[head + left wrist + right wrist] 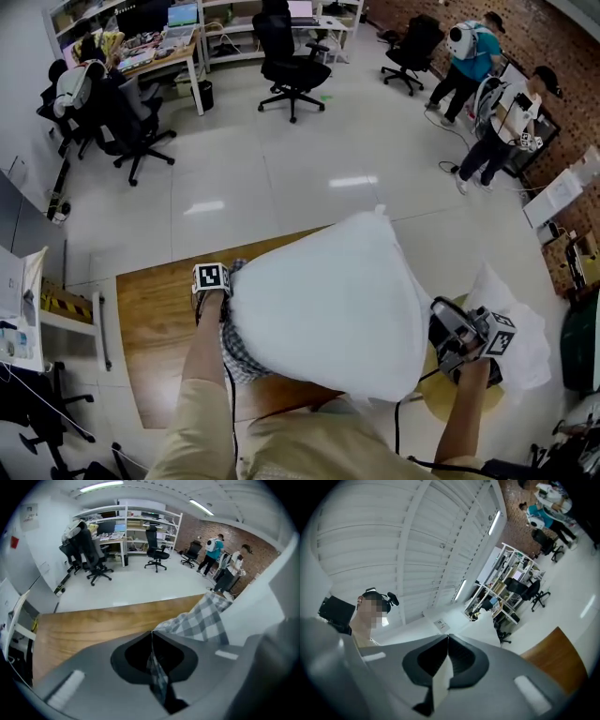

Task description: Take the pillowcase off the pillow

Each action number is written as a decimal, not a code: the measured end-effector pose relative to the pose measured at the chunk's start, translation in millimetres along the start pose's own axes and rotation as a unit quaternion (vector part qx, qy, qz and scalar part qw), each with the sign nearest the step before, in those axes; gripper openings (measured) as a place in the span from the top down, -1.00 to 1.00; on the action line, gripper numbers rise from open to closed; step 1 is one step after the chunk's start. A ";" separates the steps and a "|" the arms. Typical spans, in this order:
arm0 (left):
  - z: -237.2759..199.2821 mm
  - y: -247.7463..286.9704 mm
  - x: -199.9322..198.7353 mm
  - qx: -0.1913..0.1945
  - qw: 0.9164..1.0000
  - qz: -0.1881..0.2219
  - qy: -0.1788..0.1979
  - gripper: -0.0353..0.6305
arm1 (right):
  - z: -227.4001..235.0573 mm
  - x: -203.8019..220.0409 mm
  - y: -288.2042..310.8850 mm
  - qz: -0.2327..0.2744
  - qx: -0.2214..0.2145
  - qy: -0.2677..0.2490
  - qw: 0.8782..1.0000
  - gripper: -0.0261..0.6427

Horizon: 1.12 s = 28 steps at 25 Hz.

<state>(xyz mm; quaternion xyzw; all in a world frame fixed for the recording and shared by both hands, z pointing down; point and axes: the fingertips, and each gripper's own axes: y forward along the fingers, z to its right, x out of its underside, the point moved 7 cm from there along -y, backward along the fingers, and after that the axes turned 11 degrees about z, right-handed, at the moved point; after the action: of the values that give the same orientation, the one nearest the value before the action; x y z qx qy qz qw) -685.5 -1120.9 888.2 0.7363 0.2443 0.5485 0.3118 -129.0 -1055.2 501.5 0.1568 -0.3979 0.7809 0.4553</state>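
Observation:
A big white pillow is held up over the wooden table. A blue-and-white checked pillowcase hangs bunched at the pillow's lower left. My left gripper is at the pillow's left edge, shut on a fold of the checked pillowcase, which runs between its closed jaws. My right gripper is at the pillow's lower right. It is shut on a strip of white pillow fabric and tilted up toward the ceiling. The pillow hides both grippers' fingertips in the head view.
A white cloth lies at the right beside a round yellowish seat. Office chairs and desks stand across the tiled floor. Two people stand at the far right by the brick wall.

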 end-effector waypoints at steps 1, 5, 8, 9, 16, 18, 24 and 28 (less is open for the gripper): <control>-7.7 5.3 7.1 -0.007 1.000 -0.006 -0.020 0.86 | 8.7 2.9 -7.4 0.006 0.010 0.010 1.000 0.92; -12.1 0.4 4.3 0.036 0.996 0.002 -0.081 0.81 | 33.9 9.2 -9.4 0.006 0.044 -0.003 0.999 0.92; 9.8 -29.2 -11.9 0.109 0.988 0.061 -0.092 0.40 | 53.2 -2.7 -14.2 -0.049 0.117 -0.090 0.988 0.91; 18.0 -42.4 -13.5 0.127 0.985 0.079 -0.088 0.21 | 63.0 -5.0 -24.6 -0.080 0.158 -0.129 0.976 0.90; 84.4 -168.7 -14.6 0.168 0.969 0.178 -0.019 -0.06 | 109.8 -55.8 -122.7 -0.165 0.370 -0.322 0.856 -0.03; 98.0 -198.4 -8.2 0.163 0.965 0.204 0.003 -0.08 | 102.6 -56.8 -116.6 -0.179 0.328 -0.362 0.854 -0.37; 135.8 -256.1 25.9 0.192 0.943 0.267 0.050 -0.21 | 85.8 3.9 -69.4 -0.324 0.151 -0.448 0.819 -0.66; 166.9 -279.1 33.6 0.200 0.937 0.278 0.064 -0.32 | 87.2 50.4 -37.4 -0.486 0.054 -0.467 0.737 -0.83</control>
<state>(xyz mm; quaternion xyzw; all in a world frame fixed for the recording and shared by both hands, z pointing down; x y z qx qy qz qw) -520.9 -937.7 673.3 0.7851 0.1535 0.5996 -0.0230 -135.0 -1082.3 605.3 0.6977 -0.3876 0.3028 0.5209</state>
